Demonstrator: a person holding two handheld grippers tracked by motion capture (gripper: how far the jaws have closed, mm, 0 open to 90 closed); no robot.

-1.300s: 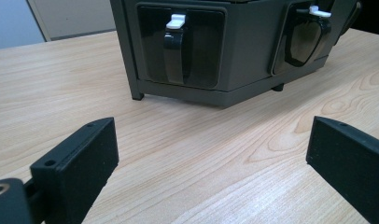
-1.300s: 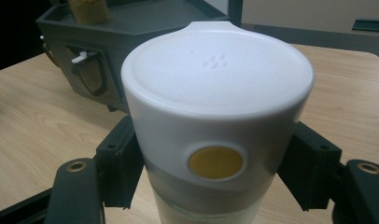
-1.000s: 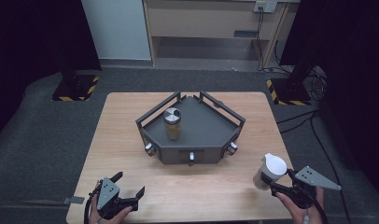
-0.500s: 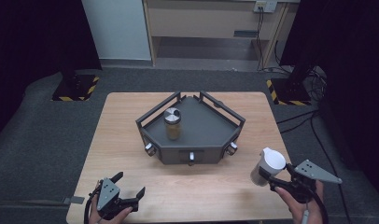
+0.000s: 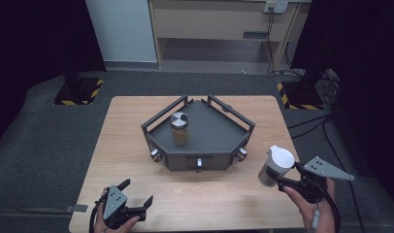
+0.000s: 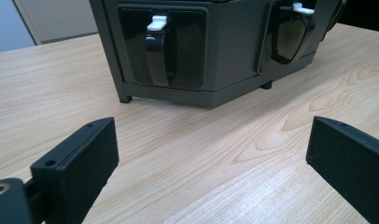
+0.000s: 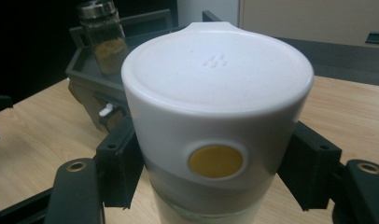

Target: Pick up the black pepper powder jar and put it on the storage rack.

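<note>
My right gripper [image 5: 277,175] is shut on a white-lidded jar [image 5: 275,166] and holds it above the table's front right part. In the right gripper view the jar [image 7: 217,116] has a white lid with a yellow round dot, and both jaws press on its sides. A dark grey angular tray [image 5: 219,141] stands mid-table. On the tray's left part a glass spice jar [image 5: 179,128] with a metal cap stands upright; it is also seen as the spice jar [image 7: 103,37]. My left gripper [image 5: 137,194] rests open near the front left edge, its jaws wide apart before the tray's front wall [image 6: 225,56].
The tray's front face carries knobs [image 5: 199,164] and black latches with white tips [image 6: 158,46]. The wooden table [image 5: 127,145] has bare room left and right of the tray. A cabinet [image 5: 224,24] stands beyond the far edge.
My right gripper has carried the white-lidded jar leftward and a little up, toward the tray. The left gripper has stayed put.
</note>
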